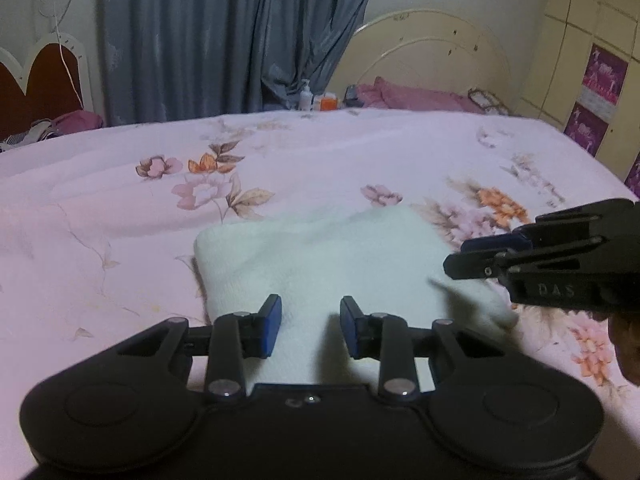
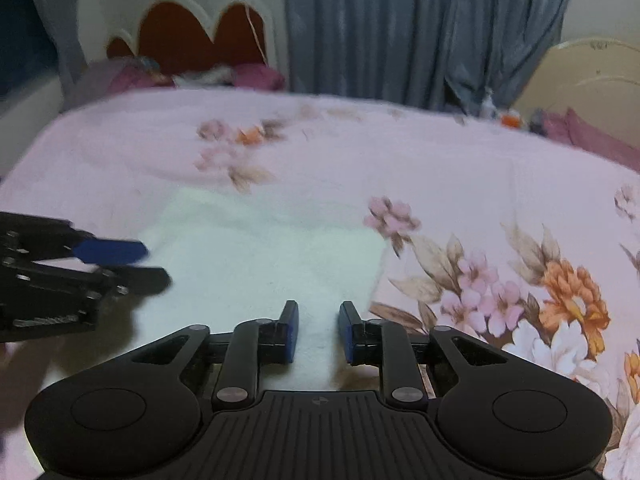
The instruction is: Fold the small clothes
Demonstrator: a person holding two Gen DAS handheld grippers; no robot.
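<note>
one white cloth (image 1: 320, 264), two grippers (image 1: 310, 326) (image 2: 318, 330), one flowered bedsheet (image 1: 120, 208), two headboards (image 1: 432, 56) (image 2: 192, 32), one grey curtain (image 1: 208, 36).

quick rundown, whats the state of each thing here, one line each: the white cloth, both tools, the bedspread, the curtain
white cloth: folded, lying flat on the bed, one near corner looks loose
left tool: jaws apart, nothing pinched, over the cloth's near edge
right tool: jaws apart, nothing pinched, over the cloth's near edge
floral bedspread: spread out, slightly wrinkled
grey curtain: drawn shut, hanging in folds
</note>
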